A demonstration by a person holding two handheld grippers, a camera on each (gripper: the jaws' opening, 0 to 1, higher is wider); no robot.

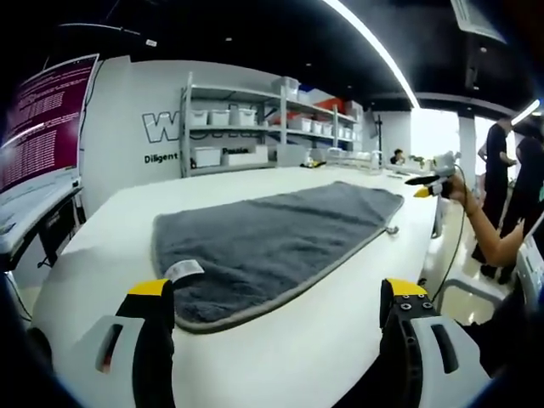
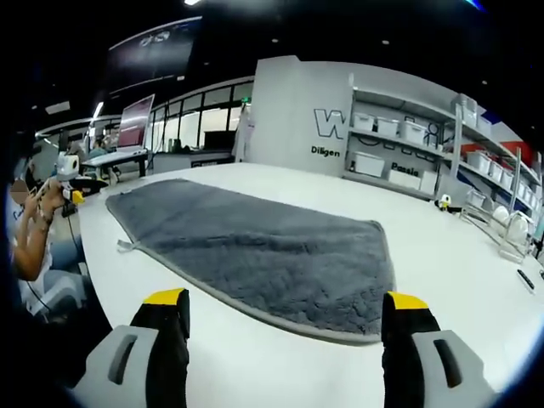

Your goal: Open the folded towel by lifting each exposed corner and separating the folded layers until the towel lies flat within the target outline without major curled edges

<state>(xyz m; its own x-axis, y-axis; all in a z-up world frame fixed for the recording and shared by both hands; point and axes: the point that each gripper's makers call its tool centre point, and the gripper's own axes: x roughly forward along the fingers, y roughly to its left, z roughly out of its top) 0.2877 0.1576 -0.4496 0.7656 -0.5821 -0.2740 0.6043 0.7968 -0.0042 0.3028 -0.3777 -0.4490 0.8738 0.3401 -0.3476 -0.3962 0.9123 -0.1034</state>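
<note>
A grey towel (image 1: 272,238) lies spread on the white table (image 1: 340,331), with a white label (image 1: 184,270) at its near corner and a small loop (image 1: 391,229) on its right edge. My left gripper (image 1: 279,293) is open just short of the near edge, holding nothing. In the right gripper view the towel (image 2: 255,246) stretches away from my right gripper (image 2: 286,302), which is open and holding nothing above the table (image 2: 280,365) in front of it. Each gripper appears in the other's view, held up beyond a towel end: the right gripper (image 1: 432,184) and the left gripper (image 2: 72,185).
Shelves with white bins (image 1: 246,127) stand against a lettered wall behind the table. A monitor (image 1: 42,119) is on the left. People (image 1: 510,187) stand beyond the table's right edge. More shelving (image 2: 493,187) and small items sit at the table's far side.
</note>
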